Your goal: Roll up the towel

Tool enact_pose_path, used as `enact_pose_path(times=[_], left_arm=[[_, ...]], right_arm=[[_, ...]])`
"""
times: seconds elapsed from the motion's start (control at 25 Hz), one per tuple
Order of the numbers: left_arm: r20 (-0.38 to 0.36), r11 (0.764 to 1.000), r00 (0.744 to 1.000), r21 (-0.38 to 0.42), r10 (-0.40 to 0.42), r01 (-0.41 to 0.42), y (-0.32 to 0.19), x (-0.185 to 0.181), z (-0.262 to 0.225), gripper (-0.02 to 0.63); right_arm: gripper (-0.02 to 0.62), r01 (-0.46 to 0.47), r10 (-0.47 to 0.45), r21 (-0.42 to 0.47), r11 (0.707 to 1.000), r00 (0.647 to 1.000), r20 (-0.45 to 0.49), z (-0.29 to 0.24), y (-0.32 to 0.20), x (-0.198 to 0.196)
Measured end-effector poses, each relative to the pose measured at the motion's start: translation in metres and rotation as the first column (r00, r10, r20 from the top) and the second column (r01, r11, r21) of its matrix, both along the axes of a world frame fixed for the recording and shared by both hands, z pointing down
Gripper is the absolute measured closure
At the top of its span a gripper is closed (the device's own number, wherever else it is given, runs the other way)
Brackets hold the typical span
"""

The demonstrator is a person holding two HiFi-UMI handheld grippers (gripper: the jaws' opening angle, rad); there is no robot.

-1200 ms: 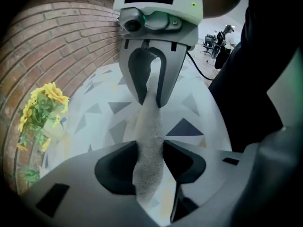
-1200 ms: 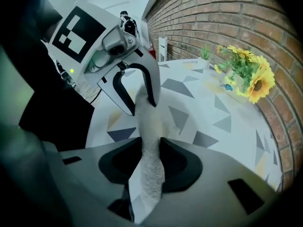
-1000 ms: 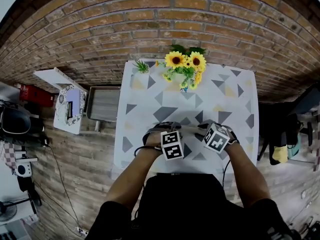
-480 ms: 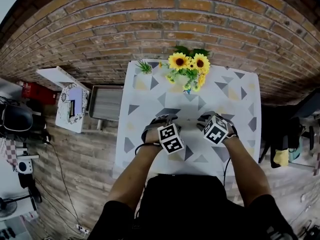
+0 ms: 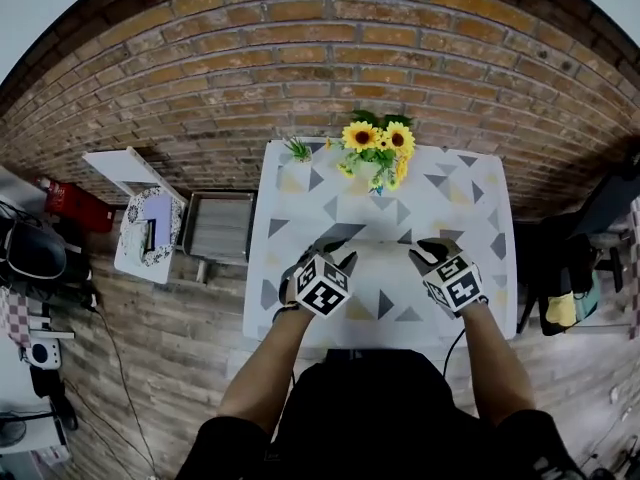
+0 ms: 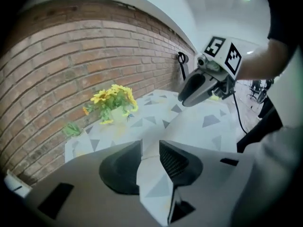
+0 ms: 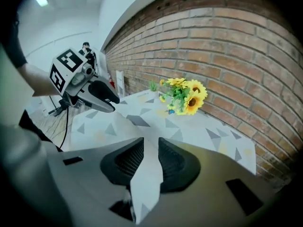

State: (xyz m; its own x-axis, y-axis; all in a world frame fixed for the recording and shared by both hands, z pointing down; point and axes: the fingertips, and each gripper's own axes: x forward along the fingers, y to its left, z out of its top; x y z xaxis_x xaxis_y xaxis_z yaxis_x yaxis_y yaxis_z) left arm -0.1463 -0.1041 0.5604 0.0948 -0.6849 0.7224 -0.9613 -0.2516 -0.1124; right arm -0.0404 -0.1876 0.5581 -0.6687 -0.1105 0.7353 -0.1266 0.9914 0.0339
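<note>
Closing jaws of left gripper [image 6: 150, 148] and right gripper [image 7: 150, 148] on the towel [image 6: 154, 188] edge; sunflowers [image 5: 378, 140] well beyond.

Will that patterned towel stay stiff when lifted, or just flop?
Probably floppy: the towel creases and hangs between the closing jaws of the left gripper. Likely light too: a thin edge in the closing jaws of the right gripper holds it up.

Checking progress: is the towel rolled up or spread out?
Spread, not rolled: the towel lies flat on the table, only its near edge lifted between the closing jaws of the left gripper and right gripper.
</note>
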Motion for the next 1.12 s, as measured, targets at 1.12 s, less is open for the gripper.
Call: enact_pose_path(times=[1.12], left_arm=[[-0.257,0.771,0.949,0.562,-0.182,0.301,0.008,0.057,-0.251,0.583]], right_arm=[[0.580,-0.204,0.088,0.091,0.975,0.725,0.683,-0.277,0.015,0.121]])
